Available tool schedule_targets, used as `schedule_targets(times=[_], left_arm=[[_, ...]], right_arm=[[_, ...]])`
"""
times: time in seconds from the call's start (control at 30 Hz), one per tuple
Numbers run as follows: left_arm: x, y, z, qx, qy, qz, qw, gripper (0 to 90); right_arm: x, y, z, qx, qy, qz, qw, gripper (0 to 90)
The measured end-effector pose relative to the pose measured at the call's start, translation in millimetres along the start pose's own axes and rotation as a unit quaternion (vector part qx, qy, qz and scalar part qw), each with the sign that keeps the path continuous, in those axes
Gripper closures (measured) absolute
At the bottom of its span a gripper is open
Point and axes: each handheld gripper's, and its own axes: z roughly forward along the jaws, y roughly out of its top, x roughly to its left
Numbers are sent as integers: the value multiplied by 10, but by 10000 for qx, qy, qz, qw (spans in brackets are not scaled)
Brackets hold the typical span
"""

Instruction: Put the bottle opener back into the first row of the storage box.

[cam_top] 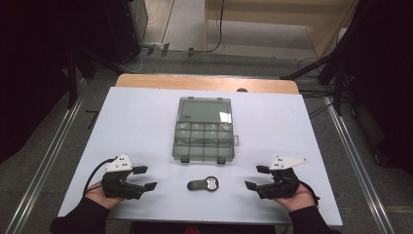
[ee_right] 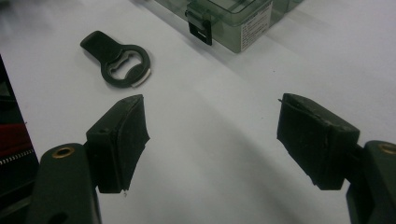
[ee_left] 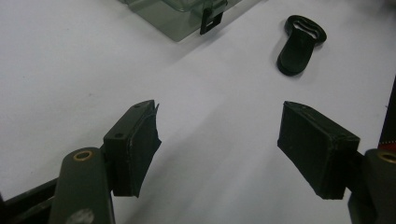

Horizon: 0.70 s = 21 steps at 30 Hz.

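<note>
A closed, smoky clear plastic compartment box (cam_top: 203, 129) with two black front latches lies mid-table; its corner (ee_left: 180, 16) and latched front (ee_right: 219, 16) show in the gripper views. Just in front of it lies a black bottle opener (cam_top: 203, 184) (ee_left: 299, 44) (ee_right: 117, 59). My left gripper (cam_top: 146, 178) (ee_left: 217, 144) rests near the front left edge, open, nothing between its jaws. My right gripper (cam_top: 257, 176) (ee_right: 212, 140) rests at the front right, also open and empty. The opener lies between the two grippers, apart from both.
The white table top (cam_top: 136, 126) has a wooden strip (cam_top: 204, 82) along its far edge. Dark stands and cables line the floor on both sides. Bare white surface lies left and right of the box.
</note>
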Motion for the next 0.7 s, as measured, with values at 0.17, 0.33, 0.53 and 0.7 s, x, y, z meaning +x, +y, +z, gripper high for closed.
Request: schedule_targets(times=[0.17, 0.33, 0.53, 0.7], left_arm=[[6, 7, -2, 8, 41, -78, 10000, 283], [-1, 22, -12, 0, 126, -83, 9999, 283], [7, 25, -28, -37, 144, -124, 9998, 283], [6, 21, -20, -6, 139, -112, 9998, 283]], right_arm=[[-24, 2, 2, 30, 90, 75, 9999, 247], [-28, 17, -4, 33, 71, 44, 10000, 246], [-26, 19, 5, 52, 146, 87, 9998, 247], [-23, 26, 19, 92, 190, 118, 9997, 242]])
